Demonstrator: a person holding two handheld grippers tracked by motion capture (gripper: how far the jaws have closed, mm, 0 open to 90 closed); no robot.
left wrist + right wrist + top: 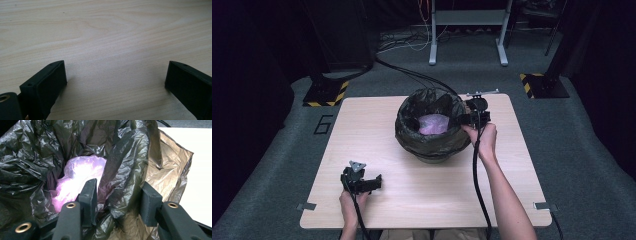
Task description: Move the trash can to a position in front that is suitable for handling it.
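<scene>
1. We are working the rim of the crinkled black plastic bin liner in the round bin, which is sitting at the middle of the pale wooden tabletop; the step in hand looks like gathering its edge.
2. The right tool, at the bin's 3 o'clock rim, is standing partly open astride a fold of liner; we cannot tell whether the pads are pressing it.
3. A crumpled pink plastic bag is lying inside the liner.
4. Next, we judge, the right tool needs closing firmly on that fold.
5. The left tool is resting wide open and empty at the tabletop's 7 o'clock.
</scene>
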